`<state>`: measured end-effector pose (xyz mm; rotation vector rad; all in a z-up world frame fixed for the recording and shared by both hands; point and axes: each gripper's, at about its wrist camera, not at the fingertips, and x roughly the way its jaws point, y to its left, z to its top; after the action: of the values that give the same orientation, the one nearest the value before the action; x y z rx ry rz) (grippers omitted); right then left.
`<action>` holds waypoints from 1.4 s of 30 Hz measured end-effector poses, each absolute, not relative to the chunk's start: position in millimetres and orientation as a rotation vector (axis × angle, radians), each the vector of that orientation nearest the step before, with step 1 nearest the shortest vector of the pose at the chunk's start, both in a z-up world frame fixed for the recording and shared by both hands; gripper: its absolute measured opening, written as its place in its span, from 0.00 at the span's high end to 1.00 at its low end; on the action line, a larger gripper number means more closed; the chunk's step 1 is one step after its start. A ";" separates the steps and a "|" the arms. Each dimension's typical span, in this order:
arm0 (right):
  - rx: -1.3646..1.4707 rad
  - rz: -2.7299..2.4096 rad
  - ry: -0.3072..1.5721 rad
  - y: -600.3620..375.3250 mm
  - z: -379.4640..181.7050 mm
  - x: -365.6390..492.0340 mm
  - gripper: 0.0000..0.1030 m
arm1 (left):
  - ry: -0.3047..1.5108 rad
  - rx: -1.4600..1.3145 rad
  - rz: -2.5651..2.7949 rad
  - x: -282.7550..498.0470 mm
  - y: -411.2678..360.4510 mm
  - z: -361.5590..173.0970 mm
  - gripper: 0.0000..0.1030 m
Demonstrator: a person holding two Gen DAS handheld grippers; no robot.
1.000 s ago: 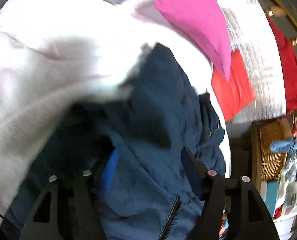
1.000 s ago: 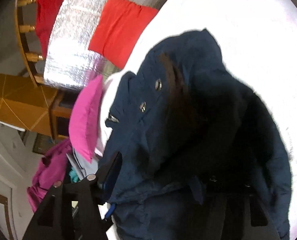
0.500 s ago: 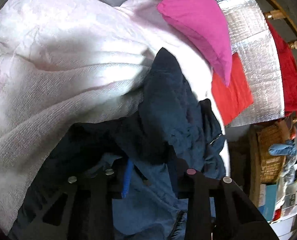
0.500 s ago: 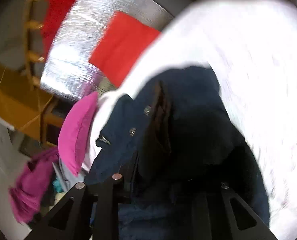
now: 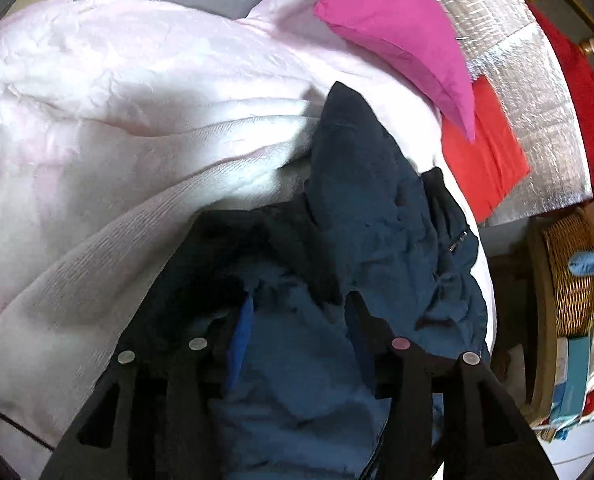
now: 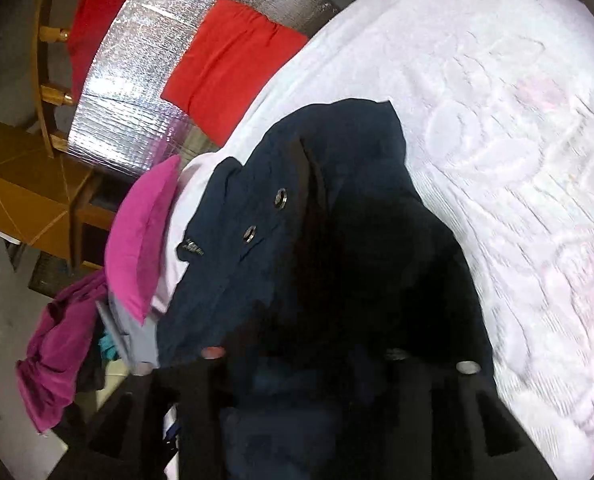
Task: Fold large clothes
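From my left wrist camera, my left gripper [image 5: 297, 312] has its two black fingers spread fairly wide, and the navy jacket [image 5: 377, 216] bulges up between them. Its lighter blue lining fills the gap, but I cannot tell whether the fingers actually pinch any cloth. The jacket lies bunched on the pale pink bedspread [image 5: 117, 112], its pointed end reaching toward the magenta pillow [image 5: 393, 32] without touching it. To the left the bedspread is rumpled and bare, so the open room is on that side. To the right the jacket runs up to the bed's edge, where a zipper end shows. Beyond that edge sit a red cloth [image 5: 485, 152] on a silver foil mat [image 5: 537, 92] and a wicker basket [image 5: 569, 272].

From my right wrist camera, my right gripper [image 6: 337, 356] is mostly buried under dark folds of the jacket [image 6: 281, 248]. Only parts of the fingers and a rivet show, so I cannot tell how far apart they stand or whether they hold cloth. The jacket drapes over them, with two metal eyelets [image 6: 265, 216] facing up on its left flap. That flap hangs at the bed's left edge, just beside the magenta pillow [image 6: 141, 240]. To the right, the embossed bedspread [image 6: 517, 140] spreads bare and wide. Off the bed at left lie the red cloth [image 6: 229, 64], the foil mat [image 6: 137, 92] and a purple garment [image 6: 53, 356].
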<state>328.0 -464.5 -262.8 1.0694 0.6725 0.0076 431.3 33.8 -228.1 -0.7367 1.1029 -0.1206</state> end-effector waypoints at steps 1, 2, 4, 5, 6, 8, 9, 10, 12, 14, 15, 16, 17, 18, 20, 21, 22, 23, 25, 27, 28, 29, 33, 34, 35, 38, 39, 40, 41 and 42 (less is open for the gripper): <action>1.068 0.025 0.674 -464.4 -258.7 322.5 0.43 | 1.088 -0.726 -0.122 429.2 34.6 -223.8 0.53; 1.058 0.054 0.668 -466.8 -252.9 316.2 0.43 | 1.065 -0.713 -0.118 426.0 36.9 -218.6 0.53; 1.035 0.094 0.633 -470.9 -241.7 306.3 0.43 | 1.001 -0.664 -0.092 424.1 41.6 -205.0 0.52; 1.010 0.102 0.589 -477.1 -231.8 297.4 0.43 | 0.977 -0.643 -0.076 423.5 43.5 -200.4 0.48; 0.993 0.094 0.555 -481.0 -224.4 293.6 0.43 | 0.948 -0.614 -0.052 424.4 45.2 -195.5 0.43; 0.966 0.035 0.502 -492.5 -219.0 287.5 0.42 | 0.915 -0.576 -0.023 428.2 45.6 -192.1 0.36; 0.961 -0.011 0.490 -498.2 -220.0 287.5 0.40 | 0.907 -0.559 -0.016 432.8 44.7 -192.6 0.35; 0.956 -0.063 0.494 -504.9 -225.0 292.2 0.39 | 0.908 -0.547 -0.016 438.2 42.8 -195.0 0.34; 0.944 -0.115 0.530 -511.9 -235.3 306.9 0.39 | 0.924 -0.521 -0.028 449.2 36.2 -200.6 0.32; 0.932 -0.137 0.568 -515.9 -246.4 326.4 0.36 | 0.948 -0.494 -0.045 459.2 28.8 -206.5 0.31; 0.932 -0.129 0.584 -516.7 -251.2 334.6 0.32 | 0.959 -0.484 -0.057 464.0 25.6 -209.8 0.31; 0.934 -0.118 0.596 -516.6 -254.6 341.4 0.31 | 0.967 -0.481 -0.070 468.6 23.3 -212.9 0.31; 0.939 -0.097 0.609 -515.5 -258.8 350.3 0.31 | 0.970 -0.480 -0.074 471.5 19.6 -212.4 0.30; 0.942 -0.085 0.615 -513.4 -262.0 355.6 0.31 | 0.975 -0.477 -0.077 474.2 19.3 -214.7 0.29; 0.943 -0.048 0.657 -507.4 -269.7 372.1 0.30 | 0.993 -0.466 -0.071 479.2 17.7 -221.9 0.29; 0.950 -0.029 0.673 -504.6 -273.3 377.1 0.30 | 1.001 -0.458 -0.069 481.6 17.0 -225.5 0.29; 0.951 -0.012 0.680 -501.3 -274.9 381.5 0.29 | 1.009 -0.448 -0.064 482.4 15.4 -227.6 0.29; 0.924 -0.015 0.682 -497.5 -272.5 384.1 0.29 | 1.016 -0.437 -0.059 483.1 12.9 -229.6 0.29; 0.832 -0.034 0.688 -488.5 -263.6 386.1 0.51 | 1.018 -0.409 -0.054 484.7 9.0 -231.3 0.29; 0.774 -0.061 0.669 -477.8 -254.3 383.7 0.59 | 1.017 -0.377 -0.043 485.9 4.5 -230.9 0.29; 0.753 -0.063 0.656 -474.6 -249.1 380.9 0.62 | 1.017 -0.366 -0.041 484.8 4.4 -230.0 0.29; 0.724 -0.067 0.631 -470.2 -240.6 377.3 0.62 | 1.014 -0.351 -0.039 484.3 3.1 -228.9 0.29; 0.663 -0.087 0.620 -465.8 -237.4 370.8 0.64 | 0.991 -0.277 -0.021 479.7 -4.2 -223.0 0.29; 0.665 -0.108 0.663 -467.4 -246.4 375.0 0.64 | 0.982 -0.258 -0.018 479.2 -6.7 -222.0 0.29; 0.687 -0.116 0.702 -470.3 -256.6 378.7 0.64 | 0.971 -0.230 -0.013 477.0 -10.3 -220.1 0.29; 0.735 -0.096 0.710 -475.2 -258.6 378.3 0.64 | 0.943 -0.153 0.009 473.1 -19.7 -215.2 0.29; 0.741 -0.094 0.705 -474.5 -256.3 377.8 0.62 | 0.935 -0.134 0.012 472.8 -22.4 -213.8 0.29; 0.749 -0.091 0.701 -474.3 -254.1 376.2 0.61 | 0.926 -0.113 0.015 472.1 -25.5 -212.3 0.29; 0.758 -0.092 0.696 -474.4 -252.3 374.3 0.60 | 0.918 -0.095 0.016 471.2 -28.5 -211.2 0.29; 0.762 -0.094 0.696 -474.3 -252.2 373.1 0.54 | 0.911 -0.079 0.015 470.3 -31.3 -210.5 0.29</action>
<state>373.1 -474.3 -252.2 0.7618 0.6960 -0.0942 470.3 -31.3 -210.5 -0.0788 0.9111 0.0146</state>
